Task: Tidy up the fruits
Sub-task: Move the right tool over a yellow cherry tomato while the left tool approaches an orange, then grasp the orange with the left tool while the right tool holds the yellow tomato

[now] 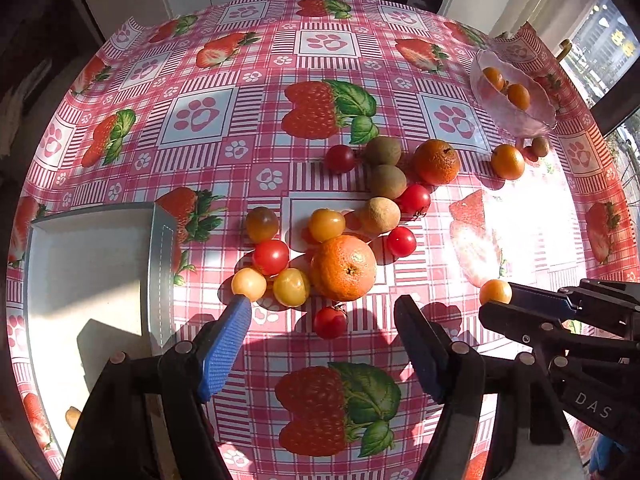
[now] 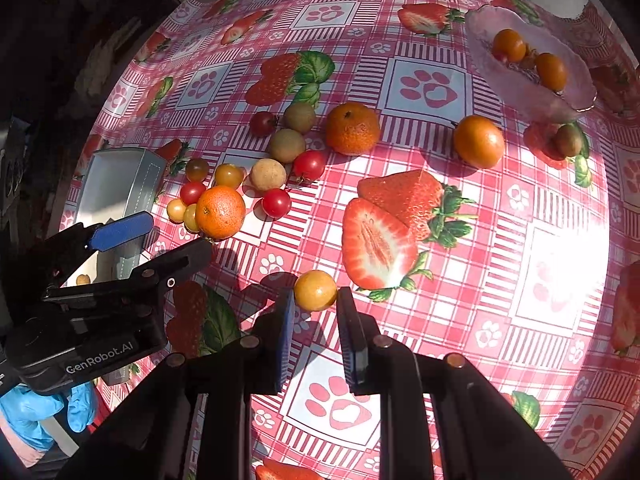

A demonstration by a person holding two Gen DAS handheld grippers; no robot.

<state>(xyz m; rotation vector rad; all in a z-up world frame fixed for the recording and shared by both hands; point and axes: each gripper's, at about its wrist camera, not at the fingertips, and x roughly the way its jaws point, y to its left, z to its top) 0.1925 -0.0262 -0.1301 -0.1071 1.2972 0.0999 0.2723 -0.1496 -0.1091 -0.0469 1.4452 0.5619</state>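
Note:
A heap of fruit lies mid-table: a mandarin (image 1: 344, 267), red cherry tomatoes (image 1: 271, 257), yellow ones (image 1: 291, 287) and brown longans (image 1: 379, 215). My left gripper (image 1: 323, 312) is open above a red tomato (image 1: 330, 322), its left pad near a pale yellow tomato (image 1: 249, 284). My right gripper (image 2: 316, 300) is shut on a yellow tomato (image 2: 315, 290), which also shows in the left wrist view (image 1: 495, 292). A glass bowl (image 2: 516, 80) at the far right holds orange tomatoes (image 2: 509, 45).
A white rectangular tray (image 1: 158, 264) sits at the left with one small longan (image 1: 73, 417) in it. A second mandarin (image 2: 352, 129), an orange tomato (image 2: 479, 141) and a longan (image 2: 568, 140) lie near the bowl. The strawberry-print cloth (image 2: 400, 220) covers the table.

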